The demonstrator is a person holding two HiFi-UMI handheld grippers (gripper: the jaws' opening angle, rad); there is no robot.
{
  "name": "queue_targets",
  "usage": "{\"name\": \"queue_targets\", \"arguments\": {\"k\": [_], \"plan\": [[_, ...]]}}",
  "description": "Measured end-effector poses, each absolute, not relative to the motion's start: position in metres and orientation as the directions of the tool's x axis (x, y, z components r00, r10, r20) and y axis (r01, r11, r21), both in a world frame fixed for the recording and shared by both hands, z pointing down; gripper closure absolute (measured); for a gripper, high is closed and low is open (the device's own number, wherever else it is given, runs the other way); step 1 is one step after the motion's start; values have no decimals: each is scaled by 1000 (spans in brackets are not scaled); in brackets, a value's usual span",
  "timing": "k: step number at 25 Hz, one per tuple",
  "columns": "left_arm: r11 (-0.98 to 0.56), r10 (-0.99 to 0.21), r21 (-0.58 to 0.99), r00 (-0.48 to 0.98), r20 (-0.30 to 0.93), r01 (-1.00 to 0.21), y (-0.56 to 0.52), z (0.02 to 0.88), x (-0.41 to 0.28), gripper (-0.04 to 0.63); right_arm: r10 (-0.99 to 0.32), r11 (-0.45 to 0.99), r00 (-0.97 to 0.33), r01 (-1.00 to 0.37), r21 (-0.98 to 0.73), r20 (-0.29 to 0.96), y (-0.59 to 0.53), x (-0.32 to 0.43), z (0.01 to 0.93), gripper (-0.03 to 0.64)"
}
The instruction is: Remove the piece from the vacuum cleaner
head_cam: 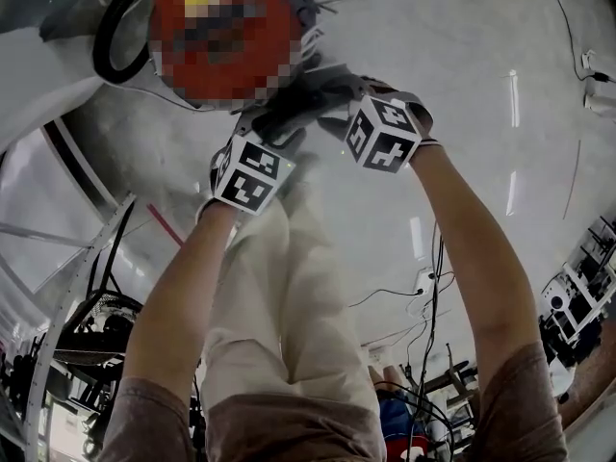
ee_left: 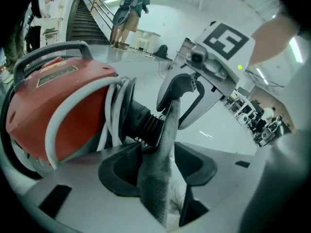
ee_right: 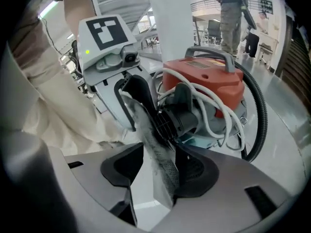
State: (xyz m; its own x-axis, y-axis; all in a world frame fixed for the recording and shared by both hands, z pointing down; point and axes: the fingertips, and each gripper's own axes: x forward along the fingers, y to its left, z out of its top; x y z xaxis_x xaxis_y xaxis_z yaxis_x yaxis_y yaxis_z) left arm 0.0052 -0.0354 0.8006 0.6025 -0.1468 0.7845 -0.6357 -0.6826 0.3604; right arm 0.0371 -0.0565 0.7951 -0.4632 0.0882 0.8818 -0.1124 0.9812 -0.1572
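Observation:
The red vacuum cleaner (head_cam: 164, 27) (ee_left: 48, 110) (ee_right: 209, 81) stands on the floor below me. A flat grey textured piece (head_cam: 298, 104) (ee_left: 163, 144) (ee_right: 158, 149) sticks out from its black ribbed connector (ee_left: 141, 123) (ee_right: 177, 120). My left gripper (head_cam: 274, 123) (ee_left: 158, 166) (ee_right: 136, 106) and right gripper (head_cam: 327, 94) (ee_right: 160, 171) (ee_left: 182, 96) face each other across this piece. Each has its pads against the piece's two sides. The piece sits against the connector's mouth; the joint itself is hidden.
White cord (ee_right: 214, 115) is looped around the vacuum's front and a black hose (ee_right: 260, 110) curves down its side. My beige trouser legs (head_cam: 289, 287) fill the floor below the grippers. Cables (head_cam: 423, 287) and racks (head_cam: 87, 325) lie nearby. Stairs (ee_left: 85, 18) rise behind.

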Motion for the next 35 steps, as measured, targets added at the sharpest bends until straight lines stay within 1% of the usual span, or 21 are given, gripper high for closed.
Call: {"name": "queue_targets", "arguments": {"k": [2,4,7,11,17,22,23,30,33,35], "plan": [[-675,-156,353,593,790,-648,-38,801,4,408,104,985,-449,-76,-154,887,-55,37,799,433],[-675,-157,351,591,791,-649,-39,802,3,425,117,985,-445,-64,-161,888,-53,35,802,437],[-684,-147,352,593,792,-639,-39,802,3,429,130,983,-440,-62,-174,888,-51,34,805,454],[-692,-134,357,598,790,-628,-38,803,2,444,146,978,-437,-69,-195,888,-46,38,807,523],[-692,-133,355,594,794,-629,-37,802,-1,462,133,970,-456,-121,-209,880,-45,37,807,538],[-687,-127,353,584,802,-635,-35,801,-4,497,108,962,-466,-174,-211,878,-46,35,806,542],[-685,-129,351,581,804,-638,-34,801,-5,512,102,960,-469,-184,-210,877,-45,35,806,551],[-661,-133,353,566,813,-662,-29,800,-7,535,68,941,-488,-258,-218,870,-41,36,803,566],[-663,-109,367,569,815,-653,-25,799,-7,543,85,927,-496,-279,-251,864,-33,38,803,575],[-684,-74,374,569,819,-626,-12,799,-3,545,118,925,-491,-263,-276,863,-19,40,804,575]]}}
